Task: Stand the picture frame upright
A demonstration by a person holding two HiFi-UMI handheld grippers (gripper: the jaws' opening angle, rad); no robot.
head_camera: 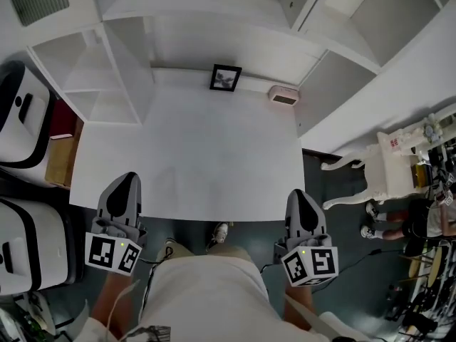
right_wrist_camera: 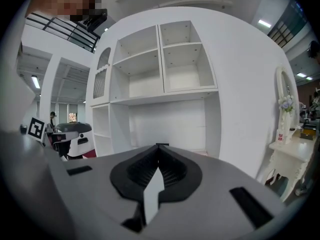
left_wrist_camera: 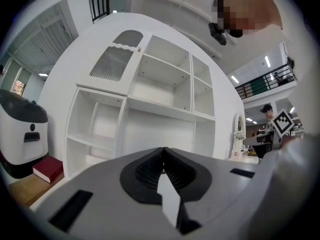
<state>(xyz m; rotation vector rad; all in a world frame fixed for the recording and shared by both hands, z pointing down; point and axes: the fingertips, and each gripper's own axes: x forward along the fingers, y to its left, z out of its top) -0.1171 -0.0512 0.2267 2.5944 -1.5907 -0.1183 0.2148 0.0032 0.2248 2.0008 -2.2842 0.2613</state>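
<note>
head view, picture frame (head_camera: 226, 78) upright at back of desk (head_camera: 214, 162), left gripper (head_camera: 128, 179) closed, empty, right gripper (head_camera: 300, 194) closed, empty

My head camera looks steeply down from high above the white desk (head_camera: 214, 155), with my left gripper (head_camera: 128, 184) and right gripper (head_camera: 301, 199) at its near edge. Each gripper camera sits close behind its own jaws and faces about level toward the white shelf unit (left_wrist_camera: 160, 84). All three views share that unit, one gripper camera seeing it from the left and the other from the right.
</note>
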